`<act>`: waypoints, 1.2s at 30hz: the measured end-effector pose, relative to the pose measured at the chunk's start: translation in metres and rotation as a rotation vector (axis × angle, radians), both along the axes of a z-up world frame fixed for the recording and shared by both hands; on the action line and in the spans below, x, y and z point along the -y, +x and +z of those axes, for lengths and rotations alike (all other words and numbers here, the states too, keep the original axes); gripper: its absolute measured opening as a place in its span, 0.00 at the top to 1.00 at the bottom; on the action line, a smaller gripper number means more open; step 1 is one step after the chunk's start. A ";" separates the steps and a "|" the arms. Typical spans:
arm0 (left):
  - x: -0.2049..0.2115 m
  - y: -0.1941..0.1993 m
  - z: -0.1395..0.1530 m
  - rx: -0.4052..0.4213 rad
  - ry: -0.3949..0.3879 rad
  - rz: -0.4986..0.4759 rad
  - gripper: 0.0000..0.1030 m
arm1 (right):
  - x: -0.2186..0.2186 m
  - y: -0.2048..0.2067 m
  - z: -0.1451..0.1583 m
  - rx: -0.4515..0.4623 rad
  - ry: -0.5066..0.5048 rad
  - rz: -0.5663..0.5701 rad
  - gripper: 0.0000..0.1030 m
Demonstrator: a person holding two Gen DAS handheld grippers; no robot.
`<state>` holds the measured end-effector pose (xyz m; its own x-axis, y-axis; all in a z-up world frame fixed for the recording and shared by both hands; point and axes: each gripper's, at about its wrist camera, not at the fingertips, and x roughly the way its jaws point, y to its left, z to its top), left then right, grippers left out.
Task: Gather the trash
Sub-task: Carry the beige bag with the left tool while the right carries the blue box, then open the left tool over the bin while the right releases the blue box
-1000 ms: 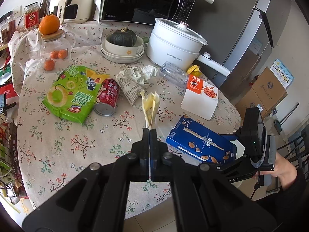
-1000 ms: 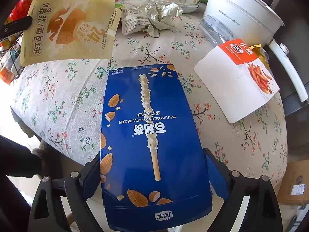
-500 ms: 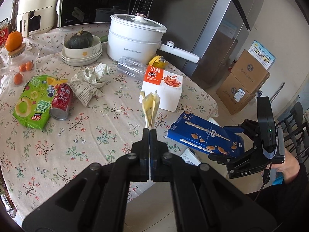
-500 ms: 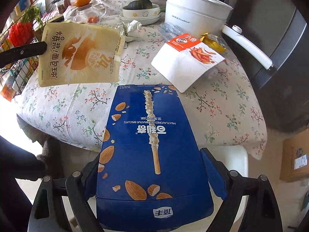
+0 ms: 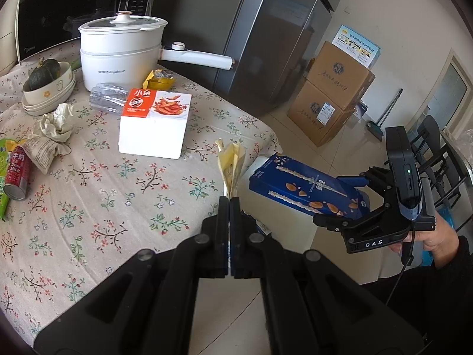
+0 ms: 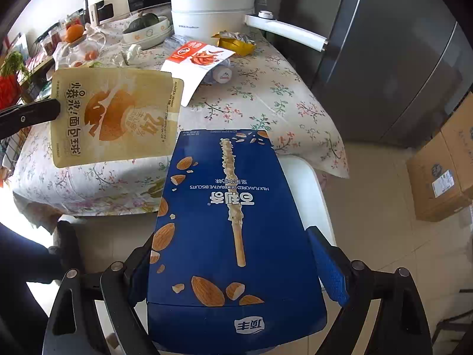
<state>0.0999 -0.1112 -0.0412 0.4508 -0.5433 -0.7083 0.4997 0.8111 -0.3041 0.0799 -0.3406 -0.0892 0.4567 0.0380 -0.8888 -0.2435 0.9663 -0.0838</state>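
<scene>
My left gripper [image 5: 229, 199] is shut on a flat yellow snack bag [image 5: 232, 165], seen edge-on above the table's near right edge. The right wrist view shows the same yellow bag [image 6: 112, 115] face-on, hanging over the floral tablecloth [image 6: 266, 94]. My right gripper [image 6: 233, 254] is shut on a blue almond biscuit box [image 6: 230, 230], gripping its two long sides. In the left wrist view the blue box [image 5: 307, 189] sticks out of the right gripper [image 5: 343, 201] beyond the table's edge, over the floor, with a hand behind it.
On the table lie a white-and-orange snack box [image 5: 153, 124], a crushed clear bottle [image 5: 109, 100], crumpled paper [image 5: 56, 121], a red can [image 5: 16, 171] and a yellow wrapper [image 5: 158, 80]. A white pot [image 5: 121, 50] stands behind. A white stool [image 6: 307, 177] and cardboard boxes [image 5: 331, 97] are on the floor.
Both grippers have swung right and away from the table's middle, each keeping its hold. The blue box now hangs past the table's edge, over the stool and floor.
</scene>
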 end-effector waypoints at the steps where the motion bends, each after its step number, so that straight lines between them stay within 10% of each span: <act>1: 0.007 -0.001 -0.002 0.000 0.005 -0.011 1.00 | 0.005 -0.003 -0.001 -0.004 -0.003 -0.011 0.10; 17: 0.072 0.008 -0.048 -0.027 0.084 -0.076 0.98 | 0.055 -0.029 -0.040 -0.114 -0.067 -0.082 0.10; 27: 0.051 0.014 -0.040 0.031 0.130 -0.001 0.35 | 0.050 -0.020 -0.049 -0.144 -0.086 -0.063 0.09; 36: 0.017 0.019 -0.030 0.052 0.190 0.103 0.13 | 0.039 -0.011 -0.051 -0.157 -0.071 -0.055 0.04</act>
<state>0.1189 -0.1282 -0.0717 0.5355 -0.3512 -0.7680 0.4222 0.8989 -0.1167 0.0685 -0.3800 -0.1401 0.3114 -0.0487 -0.9490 -0.2064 0.9714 -0.1176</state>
